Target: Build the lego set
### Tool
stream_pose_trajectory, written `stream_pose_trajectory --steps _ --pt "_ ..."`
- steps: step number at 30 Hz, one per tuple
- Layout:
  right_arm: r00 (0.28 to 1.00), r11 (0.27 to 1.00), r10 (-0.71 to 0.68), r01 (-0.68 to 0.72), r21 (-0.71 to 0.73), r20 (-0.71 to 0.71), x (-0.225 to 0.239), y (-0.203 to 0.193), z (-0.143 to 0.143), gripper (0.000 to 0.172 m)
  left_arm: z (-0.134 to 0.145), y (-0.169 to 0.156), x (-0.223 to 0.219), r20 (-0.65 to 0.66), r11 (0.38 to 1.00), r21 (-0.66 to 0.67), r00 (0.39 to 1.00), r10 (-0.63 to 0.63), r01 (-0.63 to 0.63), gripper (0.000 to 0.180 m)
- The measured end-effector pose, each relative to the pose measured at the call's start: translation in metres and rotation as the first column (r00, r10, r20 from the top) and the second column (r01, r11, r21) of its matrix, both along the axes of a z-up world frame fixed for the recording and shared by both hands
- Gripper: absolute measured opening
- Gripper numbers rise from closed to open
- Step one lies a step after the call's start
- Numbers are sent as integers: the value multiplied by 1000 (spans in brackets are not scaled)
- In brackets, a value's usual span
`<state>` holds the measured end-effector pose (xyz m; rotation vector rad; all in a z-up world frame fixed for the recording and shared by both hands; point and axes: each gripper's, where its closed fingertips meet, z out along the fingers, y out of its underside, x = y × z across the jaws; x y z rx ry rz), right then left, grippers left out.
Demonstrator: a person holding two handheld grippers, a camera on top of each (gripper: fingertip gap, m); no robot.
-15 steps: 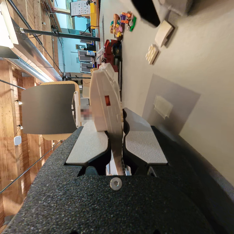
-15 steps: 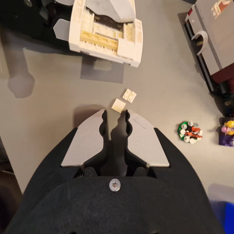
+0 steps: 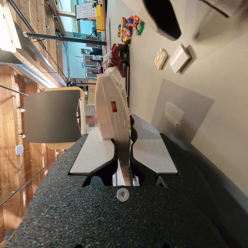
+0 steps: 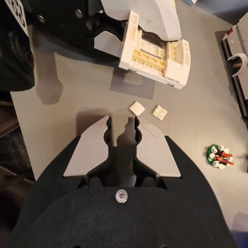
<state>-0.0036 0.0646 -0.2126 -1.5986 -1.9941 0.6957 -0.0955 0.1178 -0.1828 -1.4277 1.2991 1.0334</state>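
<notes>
My left gripper [image 3: 122, 128] is shut on a white brick-built model [image 3: 111, 107] with a small orange-red window, held above the grey table [image 3: 201, 134]. The same model [image 4: 154, 59] and the left gripper [image 4: 120, 26] show at the top of the right wrist view. My right gripper [image 4: 122, 118] is open and empty, hovering over the table. Just beyond its right fingertip lie a smooth white tile [image 4: 136, 108] and a white studded plate [image 4: 159, 112]. Both also show in the left wrist view, the tile [image 3: 179, 60] and the plate [image 3: 160, 59].
A grey square mat [image 4: 134, 85] with a clear piece [image 3: 173, 115] lies under the held model. A green round piece with white studs [image 4: 218, 157] is at right. A grey and dark red model [image 4: 236, 53] stands at far right. Colourful figures [image 3: 128, 26] stand farther off.
My right gripper has opened wider and shifted left, so the tile and plate now sit off its right fingertip. The left gripper still holds the white model.
</notes>
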Motion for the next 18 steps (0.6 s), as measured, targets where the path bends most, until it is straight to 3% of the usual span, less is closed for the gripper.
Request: stream_pose_trajectory --steps 7,13,18 --pt "966 960 253 -243 136 -55 -11 22 12 33 3 0 0 4 1000 9 1000 -7 7 16" --pt "876 867 482 -471 162 -31 -22 23 9 36 7 -1 -4 -59 999 46 998 2 1 15" --pt "817 816 575 -570 99 -38 -22 19 5 37 7 -1 -5 -71 999 44 997 -5 8 15"
